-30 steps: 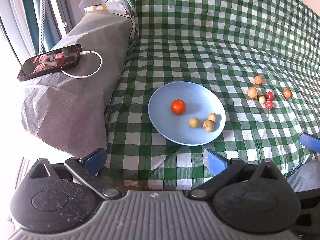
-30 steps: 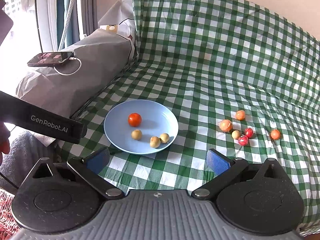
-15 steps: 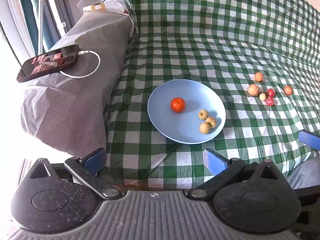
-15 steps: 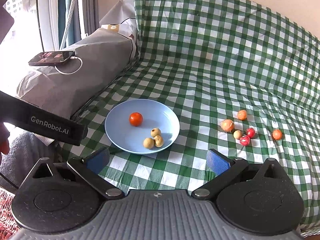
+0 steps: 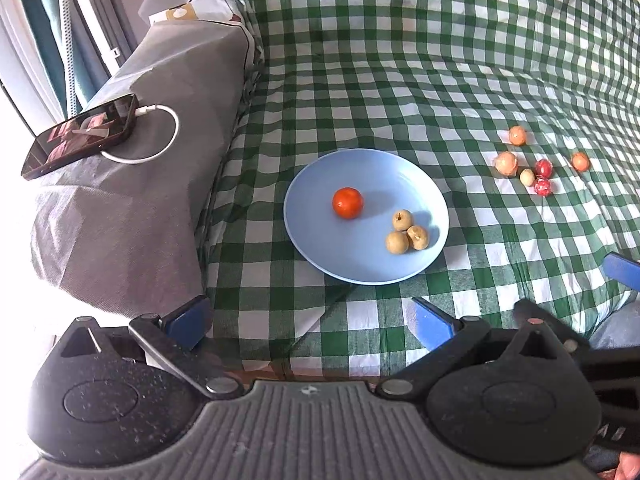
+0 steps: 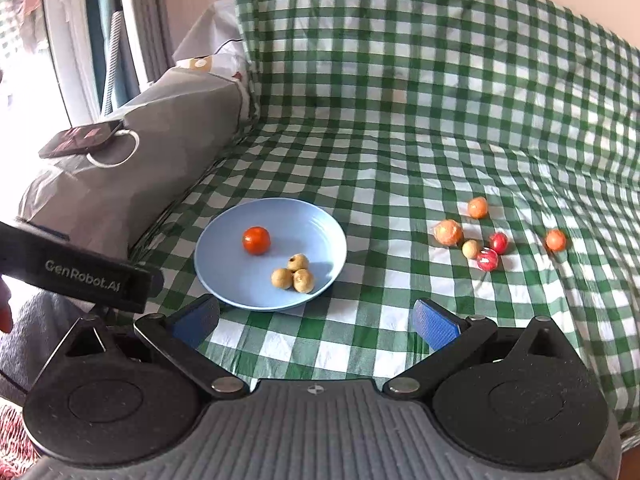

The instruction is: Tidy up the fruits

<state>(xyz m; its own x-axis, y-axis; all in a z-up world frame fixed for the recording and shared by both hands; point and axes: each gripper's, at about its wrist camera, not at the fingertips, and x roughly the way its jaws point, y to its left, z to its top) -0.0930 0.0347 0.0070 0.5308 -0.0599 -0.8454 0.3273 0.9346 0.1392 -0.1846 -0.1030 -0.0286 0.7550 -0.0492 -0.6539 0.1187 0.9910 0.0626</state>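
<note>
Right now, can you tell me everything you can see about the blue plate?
The blue plate is round, pale blue and smooth, maybe ceramic or plastic, with faint rings near its shallow raised rim. It lies flat on the green checked cloth, near the grey armrest. In it sit one red-orange fruit alone and three small tan fruits huddled together near the rim. Neither gripper touches it.
</note>
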